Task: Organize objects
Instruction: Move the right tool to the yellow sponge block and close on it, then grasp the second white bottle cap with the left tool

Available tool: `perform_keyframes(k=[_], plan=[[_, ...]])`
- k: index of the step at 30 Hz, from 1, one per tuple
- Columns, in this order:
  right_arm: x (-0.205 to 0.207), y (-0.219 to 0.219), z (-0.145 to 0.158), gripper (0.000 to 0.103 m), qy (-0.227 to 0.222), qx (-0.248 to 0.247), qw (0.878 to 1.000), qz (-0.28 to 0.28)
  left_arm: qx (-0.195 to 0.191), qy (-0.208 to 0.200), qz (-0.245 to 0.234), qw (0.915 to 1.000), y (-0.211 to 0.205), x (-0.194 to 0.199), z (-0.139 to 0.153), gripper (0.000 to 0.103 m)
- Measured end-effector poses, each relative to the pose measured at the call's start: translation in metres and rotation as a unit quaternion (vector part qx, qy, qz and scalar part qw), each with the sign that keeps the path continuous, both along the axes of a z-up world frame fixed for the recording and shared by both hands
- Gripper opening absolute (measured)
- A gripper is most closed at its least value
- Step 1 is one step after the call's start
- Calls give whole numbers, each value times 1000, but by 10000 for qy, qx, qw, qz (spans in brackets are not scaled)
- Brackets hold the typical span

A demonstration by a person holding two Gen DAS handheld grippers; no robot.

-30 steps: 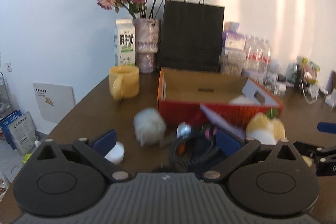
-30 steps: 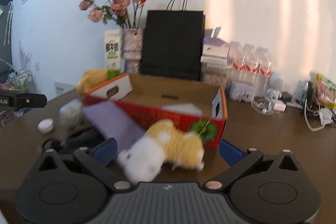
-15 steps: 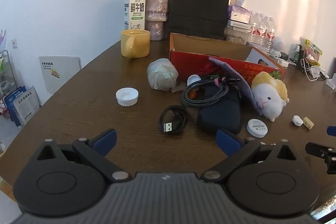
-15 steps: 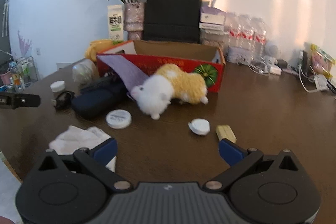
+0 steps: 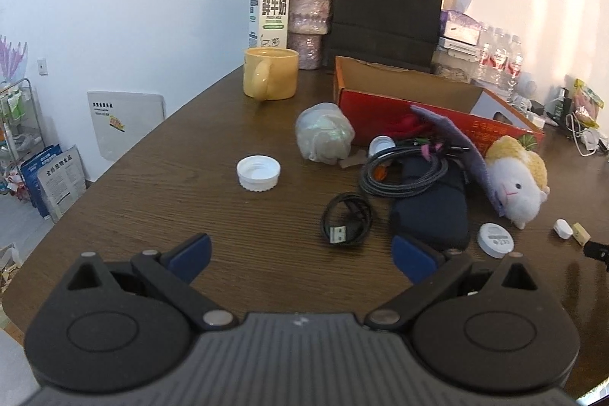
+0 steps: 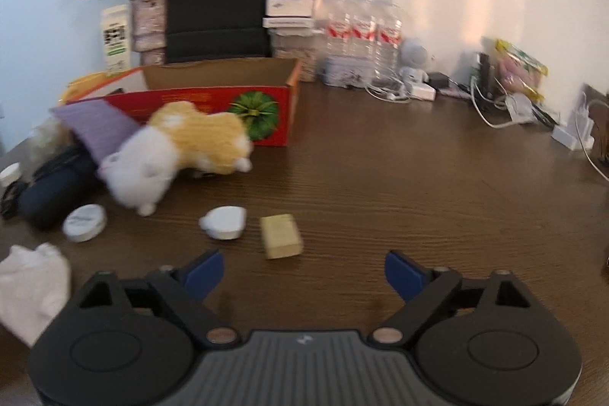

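Note:
A red cardboard box stands open on the brown table. In front of it lie a white-and-yellow plush sheep, a purple cloth, a dark pouch, coiled cables, a white cap, a round white tin, a white lump and a tan block. My left gripper stands open over bare table just short of the black cable. My right gripper is closing with nothing between its jaws, just short of the tan block.
A yellow mug, milk carton, vase of roses, black paper bag and water bottles line the back. Chargers and cords lie at the right. A white cloth lies near left.
Both grippers pulled back from the box and sank toward the table; the clutter now sits farther off. The right gripper swung rightward, and its jaws stand a little narrower.

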State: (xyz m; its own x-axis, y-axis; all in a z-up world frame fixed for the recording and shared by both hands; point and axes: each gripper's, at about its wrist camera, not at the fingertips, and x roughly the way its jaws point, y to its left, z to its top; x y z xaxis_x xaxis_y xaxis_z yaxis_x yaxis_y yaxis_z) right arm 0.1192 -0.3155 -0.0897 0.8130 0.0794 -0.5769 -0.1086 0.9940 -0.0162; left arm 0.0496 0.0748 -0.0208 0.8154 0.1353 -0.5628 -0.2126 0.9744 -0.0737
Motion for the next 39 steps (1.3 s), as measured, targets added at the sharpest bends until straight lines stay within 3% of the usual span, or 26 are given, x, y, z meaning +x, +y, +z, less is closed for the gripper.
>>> perform_keyframes(k=[7, 14, 17, 27, 39], plan=[[17, -3, -3, 52, -10, 92, 9998, 192, 13, 64, 175, 9998, 9, 5, -2, 103], [25, 7, -2, 33, 81, 148, 9988, 466, 53, 127, 299, 9995, 20, 12, -5, 103], [27, 11, -1, 20, 106, 83, 9984, 550, 115, 134, 337, 9993, 27, 20, -4, 103], [33, 20, 0, 20, 78, -19, 9982, 591, 370, 228, 675, 9968, 62, 66, 2, 103], [31, 23, 2, 20, -84, -25, 9986, 516, 314, 587, 341, 9972, 71, 114, -17, 102]])
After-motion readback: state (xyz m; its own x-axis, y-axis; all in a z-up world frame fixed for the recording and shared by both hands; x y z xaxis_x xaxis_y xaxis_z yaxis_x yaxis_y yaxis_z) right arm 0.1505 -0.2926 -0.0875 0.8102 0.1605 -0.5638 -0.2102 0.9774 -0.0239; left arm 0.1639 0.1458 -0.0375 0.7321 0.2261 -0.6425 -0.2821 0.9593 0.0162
